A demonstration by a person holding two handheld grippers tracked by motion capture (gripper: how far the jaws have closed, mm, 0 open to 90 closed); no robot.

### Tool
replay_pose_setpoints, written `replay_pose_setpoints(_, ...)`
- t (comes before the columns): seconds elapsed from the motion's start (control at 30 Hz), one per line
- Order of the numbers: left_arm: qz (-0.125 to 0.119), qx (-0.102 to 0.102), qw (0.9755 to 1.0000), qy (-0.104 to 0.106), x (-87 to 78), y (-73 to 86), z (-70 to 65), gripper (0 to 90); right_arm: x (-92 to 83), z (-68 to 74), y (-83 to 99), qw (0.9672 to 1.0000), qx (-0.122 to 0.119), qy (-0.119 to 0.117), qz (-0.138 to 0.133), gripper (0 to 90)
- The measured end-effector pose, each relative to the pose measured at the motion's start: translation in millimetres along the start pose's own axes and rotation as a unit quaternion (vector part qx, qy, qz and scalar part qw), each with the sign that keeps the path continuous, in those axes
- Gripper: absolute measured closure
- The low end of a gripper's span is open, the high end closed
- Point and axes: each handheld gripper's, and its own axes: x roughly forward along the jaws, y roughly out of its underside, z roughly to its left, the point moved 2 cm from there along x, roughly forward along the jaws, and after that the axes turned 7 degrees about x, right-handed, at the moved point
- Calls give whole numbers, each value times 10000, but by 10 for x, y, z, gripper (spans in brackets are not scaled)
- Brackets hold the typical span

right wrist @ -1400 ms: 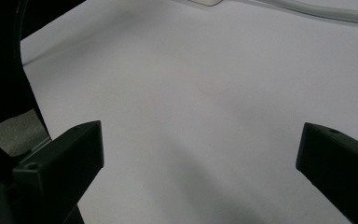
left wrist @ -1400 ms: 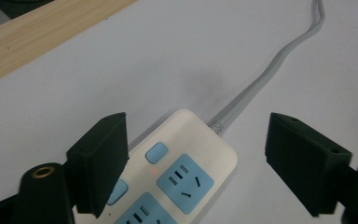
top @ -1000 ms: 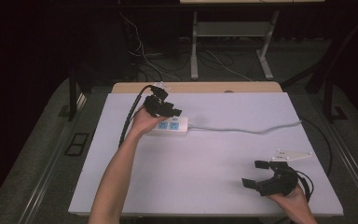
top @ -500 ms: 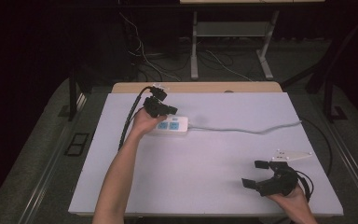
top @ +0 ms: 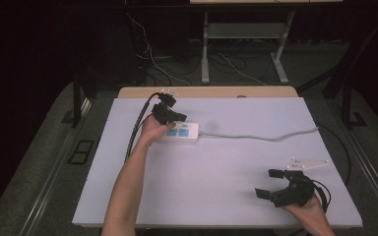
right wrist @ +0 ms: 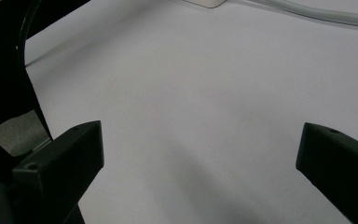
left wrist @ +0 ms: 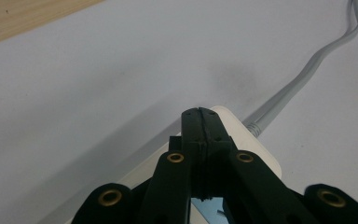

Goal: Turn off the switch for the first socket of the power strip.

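A white power strip (top: 186, 132) with blue sockets lies at the back left of the white table (top: 226, 196). Its grey cord (top: 256, 136) runs off to the right edge. My left gripper (top: 179, 118) is shut and sits right over the strip's left end. In the left gripper view the closed jaws (left wrist: 199, 114) point down at the strip (left wrist: 247, 135), with nothing seen between them, and the cord (left wrist: 307, 74) leads away. My right gripper (top: 269, 183) hovers open near the front right corner. Bare table shows between its jaws (right wrist: 200, 140).
A wooden strip (top: 206, 92) borders the table's back edge. The left gripper's black cable (top: 137, 130) trails down the table's left side. The right gripper view catches the power strip's corner (right wrist: 207, 2) and cord (right wrist: 326, 14) at its top. Dark floor surrounds the table.
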Motion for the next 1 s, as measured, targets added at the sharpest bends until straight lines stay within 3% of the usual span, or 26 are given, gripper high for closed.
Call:
replay_pose_setpoints(0.37, 175, 62, 9998, 65, 110, 30, -22, 892, 3, 3, 2, 10000, -12, -2, 22, 5)
replay_pose_setpoints(0.53, 337, 125, 9994, -14, 155, 51, -23, 892, 7, 5, 3, 10000, -21, -3, 34, 5)
replay_pose_setpoints(0.73, 365, 163, 9992, -66, 158, 43, -22, 893, 10, 7, 5, 10000, -35, -5, 39, 5)
replay_pose_setpoints(0.87, 289, 2, 9996, 22, 154, 64, 4, 894, 11, 17, 7, 10000, -55, -10, 48, 5)
replay_pose_setpoints(1.0, 343, 84, 9994, -35, 152, 58, -8, 896, 11, 17, 8, 10000, -56, -11, 52, 5)
